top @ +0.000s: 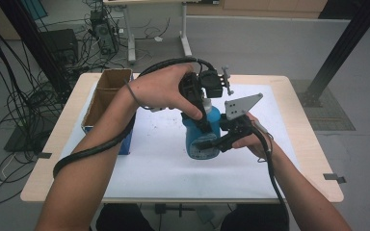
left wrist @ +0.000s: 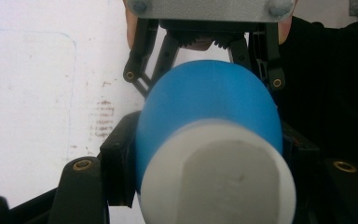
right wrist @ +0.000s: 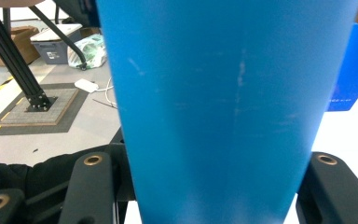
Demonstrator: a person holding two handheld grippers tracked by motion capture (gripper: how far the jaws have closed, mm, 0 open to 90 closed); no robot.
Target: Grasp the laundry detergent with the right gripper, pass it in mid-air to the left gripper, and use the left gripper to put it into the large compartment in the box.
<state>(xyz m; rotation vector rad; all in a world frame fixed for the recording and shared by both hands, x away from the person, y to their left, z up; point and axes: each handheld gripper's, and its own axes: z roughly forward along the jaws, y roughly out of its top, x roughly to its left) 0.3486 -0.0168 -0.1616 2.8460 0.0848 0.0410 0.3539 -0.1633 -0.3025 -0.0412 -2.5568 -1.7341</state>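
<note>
A blue bottle (top: 200, 142) with a white cap (top: 208, 107) stands upright on the white sheet (top: 149, 163). My left gripper (top: 203, 126) comes down from above and is shut on the bottle's top, its black jaws on either side of the white cap (left wrist: 214, 182). My right gripper (top: 216, 143) reaches in level from the right and is shut on the bottle's body low down. In the right gripper view the blue body (right wrist: 214, 107) stands between the two jaws of the right gripper (right wrist: 214, 196). The left gripper view looks down the bottle (left wrist: 205, 98) to the right gripper's grey plate (left wrist: 205, 9).
An open cardboard box (top: 108, 89) and a blue box (top: 125, 144) stand at the table's left edge. The wooden table (top: 308, 144) borders the sheet. A black frame post (top: 342, 48) rises beyond the far right corner. Cables lie on the floor at left.
</note>
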